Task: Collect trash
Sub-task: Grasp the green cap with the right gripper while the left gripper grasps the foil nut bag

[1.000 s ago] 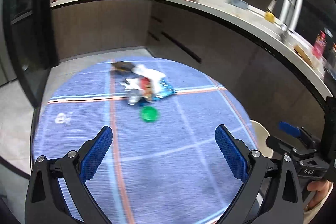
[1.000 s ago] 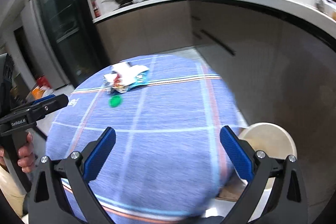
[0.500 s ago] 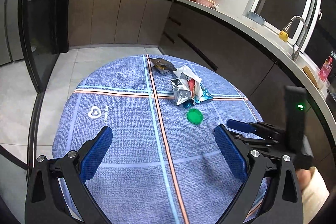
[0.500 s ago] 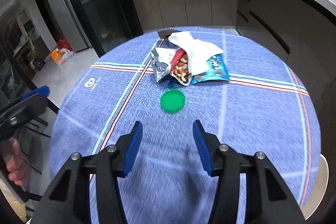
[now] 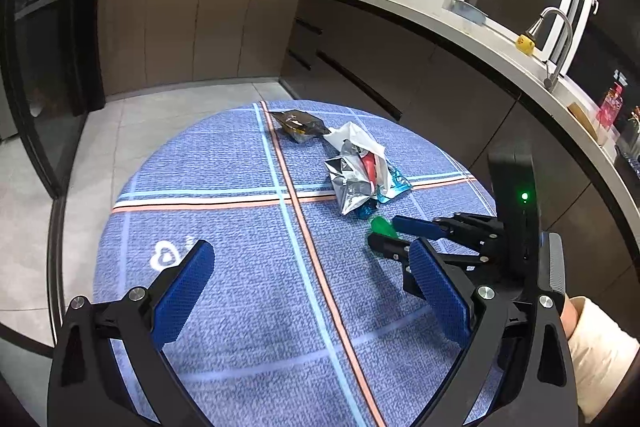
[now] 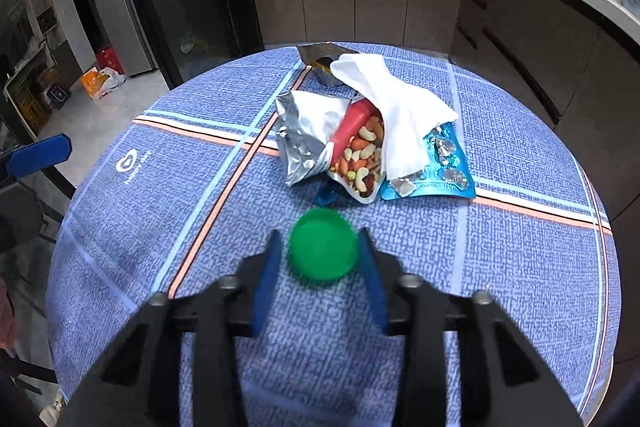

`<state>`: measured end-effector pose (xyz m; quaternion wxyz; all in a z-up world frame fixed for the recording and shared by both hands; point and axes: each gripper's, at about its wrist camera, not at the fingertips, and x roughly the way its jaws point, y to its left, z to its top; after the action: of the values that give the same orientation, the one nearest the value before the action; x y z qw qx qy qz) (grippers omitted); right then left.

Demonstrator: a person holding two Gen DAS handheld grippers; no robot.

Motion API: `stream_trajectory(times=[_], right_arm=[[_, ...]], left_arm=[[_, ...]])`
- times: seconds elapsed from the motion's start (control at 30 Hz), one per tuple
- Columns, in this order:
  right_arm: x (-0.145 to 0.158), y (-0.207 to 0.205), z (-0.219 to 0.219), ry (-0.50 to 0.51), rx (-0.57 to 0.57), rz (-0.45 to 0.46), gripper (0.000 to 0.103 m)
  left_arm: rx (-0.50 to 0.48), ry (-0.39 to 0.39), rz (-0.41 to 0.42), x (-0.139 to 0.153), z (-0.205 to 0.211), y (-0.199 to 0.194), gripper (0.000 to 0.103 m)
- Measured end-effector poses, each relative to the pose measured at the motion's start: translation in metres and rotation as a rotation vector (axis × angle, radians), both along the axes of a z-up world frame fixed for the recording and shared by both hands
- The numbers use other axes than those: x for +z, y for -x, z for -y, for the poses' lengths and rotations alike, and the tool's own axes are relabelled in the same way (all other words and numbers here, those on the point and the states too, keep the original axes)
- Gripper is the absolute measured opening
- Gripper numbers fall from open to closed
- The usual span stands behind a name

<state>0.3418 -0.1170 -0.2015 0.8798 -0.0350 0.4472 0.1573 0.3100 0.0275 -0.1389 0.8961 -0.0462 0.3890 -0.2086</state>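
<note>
Trash pile of crumpled snack wrappers (image 6: 360, 139) sits past table centre on the round blue plaid tablecloth (image 6: 520, 267): silver foil bag, open nut pouch, white tissue (image 6: 396, 111), blue foil pack (image 6: 436, 171), and a dark wrapper (image 6: 320, 61) at 12 o'clock near the far edge. Round green plastic lid (image 6: 323, 243) lies flat on the cloth at 6 o'clock from the pile, just apart from it.

Edges: bare cloth at 9 o'clock and 6 o'clock of the pile; at 3 o'clock the table edge runs close to the dark cabinet fronts (image 5: 400, 67).

Hidden: from the left wrist the lid (image 5: 382, 226) is mostly covered by the right gripper's fingers. A small blue scrap under the nut pouch is hard to make out.

Right gripper (image 6: 322, 247) is low over the cloth, jaws partly closed and straddling the lid, pads at its 9 and 3 o'clock sides; contact cannot be told. Left gripper (image 5: 308, 283) has jaws wide apart, nothing between them, above the near half of the table; pile is at its 1 o'clock.
</note>
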Motion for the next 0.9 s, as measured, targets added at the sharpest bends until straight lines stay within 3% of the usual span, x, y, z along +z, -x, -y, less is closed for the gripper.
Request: stream_trajectory(times=[0.3,0.53,0.7,0.77,0.8,0.9], right_arm=[[0.003,0.015,0.012,0.001,0.020,0.015,0.034],[0.009,0.045,0.033,-0.030,-0.022,0.027,0.035],[0.014,0.048,0.049,-0.080,-0.060,0.020,0.035],[0.017,0.051,0.053,-0.085,-0.069,0.026,0.035],[0.018,0.053,0.053,-0.084,-0.070,0.030,0.035],[0.022,0.060,0.055,-0.096,-0.070,0.041,0.035]], left_arm=[[-0.063,-0.051,-0.009,-0.017,0.039,-0.044,0.094],[-0.071,-0.015,-0.081,-0.034,0.069,-0.091,0.092],[-0.068,-0.040,-0.140,-0.049,0.089,-0.110,0.074],[-0.080,-0.034,-0.185,-0.056,0.091,-0.113,0.051],[-0.083,-0.023,-0.202,-0.058,0.090,-0.113,0.046],[-0.082,0.012,-0.223,-0.060,0.083,-0.110,0.041]])
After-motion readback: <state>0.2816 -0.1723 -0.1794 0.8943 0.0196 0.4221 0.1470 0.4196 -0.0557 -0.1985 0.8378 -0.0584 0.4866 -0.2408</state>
